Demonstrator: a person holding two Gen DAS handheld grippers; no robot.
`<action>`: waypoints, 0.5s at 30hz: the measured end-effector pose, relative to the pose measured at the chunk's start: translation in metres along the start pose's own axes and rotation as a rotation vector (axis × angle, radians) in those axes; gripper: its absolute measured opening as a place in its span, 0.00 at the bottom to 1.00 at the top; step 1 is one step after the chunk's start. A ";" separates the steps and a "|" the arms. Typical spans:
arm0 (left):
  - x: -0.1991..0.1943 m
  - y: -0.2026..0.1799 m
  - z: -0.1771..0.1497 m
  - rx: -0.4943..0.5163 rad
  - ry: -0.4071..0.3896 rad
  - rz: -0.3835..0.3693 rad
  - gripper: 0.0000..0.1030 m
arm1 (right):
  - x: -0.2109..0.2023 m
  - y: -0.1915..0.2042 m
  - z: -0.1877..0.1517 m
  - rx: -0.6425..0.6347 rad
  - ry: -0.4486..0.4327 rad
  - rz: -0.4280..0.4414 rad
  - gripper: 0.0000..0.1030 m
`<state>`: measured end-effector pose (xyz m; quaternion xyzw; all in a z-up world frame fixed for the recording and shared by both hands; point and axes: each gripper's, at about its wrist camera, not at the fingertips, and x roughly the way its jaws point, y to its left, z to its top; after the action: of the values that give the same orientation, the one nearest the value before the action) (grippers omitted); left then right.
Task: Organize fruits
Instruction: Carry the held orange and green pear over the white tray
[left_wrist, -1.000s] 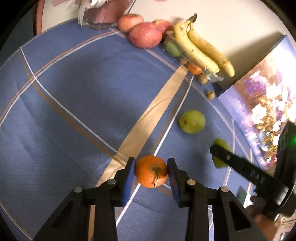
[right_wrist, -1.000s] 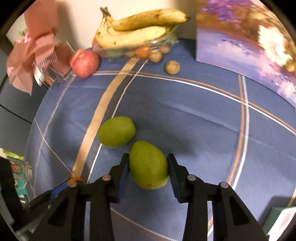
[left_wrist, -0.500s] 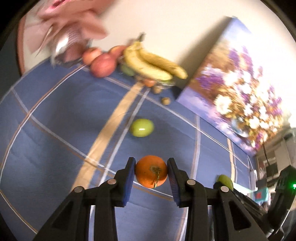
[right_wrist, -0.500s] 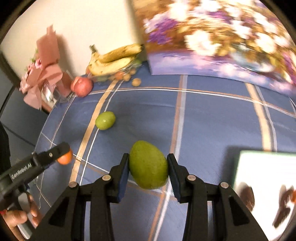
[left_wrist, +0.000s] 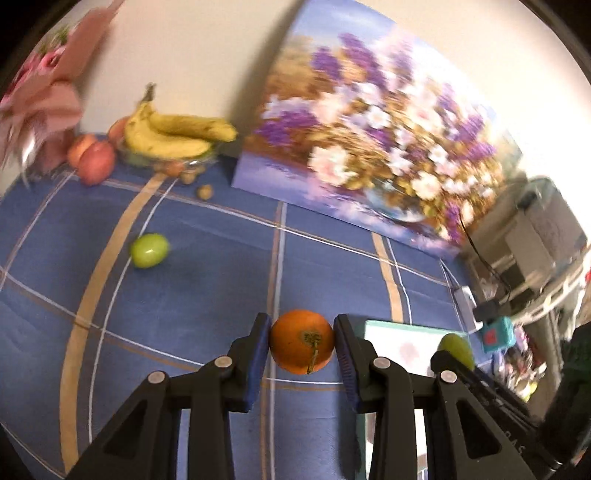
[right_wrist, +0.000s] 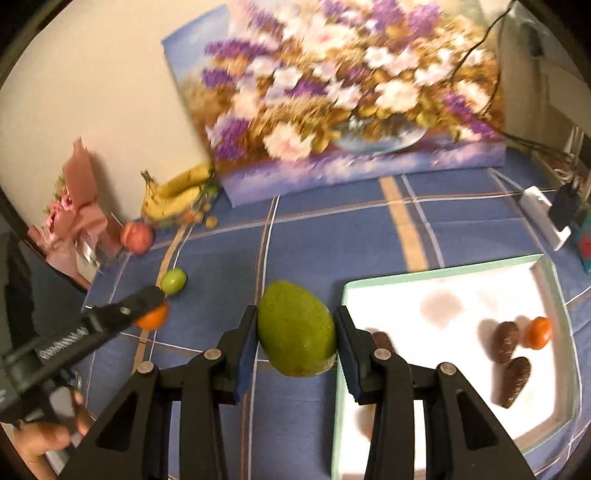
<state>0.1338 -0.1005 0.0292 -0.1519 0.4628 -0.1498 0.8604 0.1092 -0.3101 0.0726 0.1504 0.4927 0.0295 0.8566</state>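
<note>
Left gripper (left_wrist: 301, 347) pinches orange (left_wrist: 301, 341); right gripper (right_wrist: 295, 338) pinches mango (right_wrist: 295, 334), both just beside white tray (right_wrist: 436, 277). Risk: you release early and fruit rolls off cloth.

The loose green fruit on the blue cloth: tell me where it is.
The loose green fruit lies alone on the blue cloth, at the left in both wrist views, beside the tan stripe and nearer than the bananas by the wall.
</note>
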 end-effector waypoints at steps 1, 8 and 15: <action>0.000 -0.009 -0.001 0.011 -0.001 -0.017 0.36 | -0.005 -0.005 0.000 -0.006 -0.007 -0.015 0.41; -0.002 -0.048 -0.008 0.082 0.001 -0.088 0.36 | -0.031 -0.046 0.009 0.042 -0.052 -0.098 0.41; 0.006 -0.089 -0.028 0.163 0.058 -0.158 0.36 | -0.056 -0.092 0.010 0.070 -0.069 -0.299 0.41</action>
<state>0.1030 -0.1872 0.0452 -0.1131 0.4603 -0.2584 0.8418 0.0803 -0.4112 0.0973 0.1060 0.4805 -0.1209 0.8622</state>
